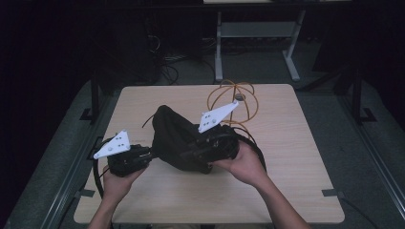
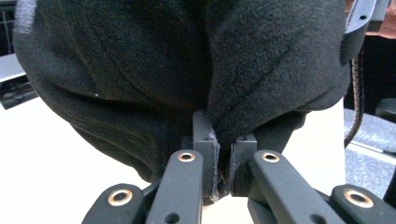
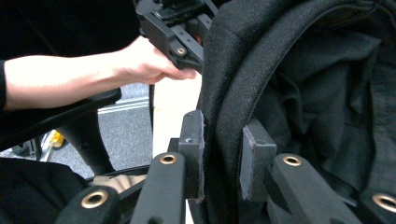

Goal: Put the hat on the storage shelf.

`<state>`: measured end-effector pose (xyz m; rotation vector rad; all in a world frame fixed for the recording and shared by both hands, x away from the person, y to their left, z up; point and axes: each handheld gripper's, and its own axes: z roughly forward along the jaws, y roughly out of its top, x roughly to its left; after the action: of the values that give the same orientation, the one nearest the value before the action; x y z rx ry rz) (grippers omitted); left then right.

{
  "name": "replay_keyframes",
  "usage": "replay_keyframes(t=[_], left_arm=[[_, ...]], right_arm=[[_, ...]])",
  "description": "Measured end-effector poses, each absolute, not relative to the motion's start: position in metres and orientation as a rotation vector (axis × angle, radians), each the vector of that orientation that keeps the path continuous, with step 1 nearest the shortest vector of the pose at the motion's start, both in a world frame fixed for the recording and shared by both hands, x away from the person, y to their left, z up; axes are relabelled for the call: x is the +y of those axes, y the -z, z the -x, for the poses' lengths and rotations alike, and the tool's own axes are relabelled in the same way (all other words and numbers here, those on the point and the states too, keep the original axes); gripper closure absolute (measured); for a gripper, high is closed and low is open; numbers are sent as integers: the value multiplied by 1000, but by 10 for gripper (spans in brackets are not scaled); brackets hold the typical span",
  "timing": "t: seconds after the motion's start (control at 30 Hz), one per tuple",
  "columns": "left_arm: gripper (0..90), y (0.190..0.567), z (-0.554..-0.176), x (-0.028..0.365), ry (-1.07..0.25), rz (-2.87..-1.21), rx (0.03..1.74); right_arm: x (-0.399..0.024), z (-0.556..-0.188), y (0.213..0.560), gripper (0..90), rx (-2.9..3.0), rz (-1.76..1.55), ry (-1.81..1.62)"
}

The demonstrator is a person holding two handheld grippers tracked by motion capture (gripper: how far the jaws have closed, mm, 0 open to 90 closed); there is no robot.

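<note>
Left claw (image 2: 223, 161) pinches a thin fleece fold of the black garment (image 1: 179, 136); right claw (image 3: 223, 156) clamps its hem. Tension toward nine o'clock could slip the fold onto the bench (image 1: 296, 157).

no readable txt, labels, brands, nos. or signs anywhere in the 3 views, incl. on the cloth and the grippers.

The high view looks forward and down over the worktop (image 1: 296, 157) from afar. Both gripper views sit close behind their fingers, sharing the black fabric (image 1: 174, 133) (image 2: 140, 70) (image 3: 299, 93).
</note>
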<state>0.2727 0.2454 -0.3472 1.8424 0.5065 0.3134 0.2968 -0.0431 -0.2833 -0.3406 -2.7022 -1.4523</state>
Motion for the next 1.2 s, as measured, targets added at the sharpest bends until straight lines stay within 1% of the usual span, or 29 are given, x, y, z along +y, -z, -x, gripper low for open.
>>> replay_keyframes(t=[0.13,0.27,0.37,0.43,0.47,0.57,0.7,1.1,1.2], left_arm=[[853,339,-272,246,-344,-1835,511],[856,325,-271,247,-381,-1840,494],[856,314,-271,247,-406,-1849,492],[857,308,-272,247,-417,-1860,492],[857,305,-272,247,-425,-1866,499],[858,302,-274,253,-425,-1868,507],[858,300,-276,260,-427,-1856,524],[858,296,-282,263,-445,-1881,541],[858,294,-284,264,-430,-1868,545]], right_arm=[[-45,-301,287,705,-2685,366,1463],[-47,-302,288,666,-2668,379,1483],[-48,-303,288,605,-2677,382,1509],[-50,-302,288,548,-2687,394,1517],[-50,-302,289,541,-2690,397,1525],[-56,-302,293,472,-2708,421,1532],[-67,-303,302,411,-2708,450,1534],[-113,-298,332,358,-2776,596,1539],[-124,-298,338,344,-2768,636,1545]])
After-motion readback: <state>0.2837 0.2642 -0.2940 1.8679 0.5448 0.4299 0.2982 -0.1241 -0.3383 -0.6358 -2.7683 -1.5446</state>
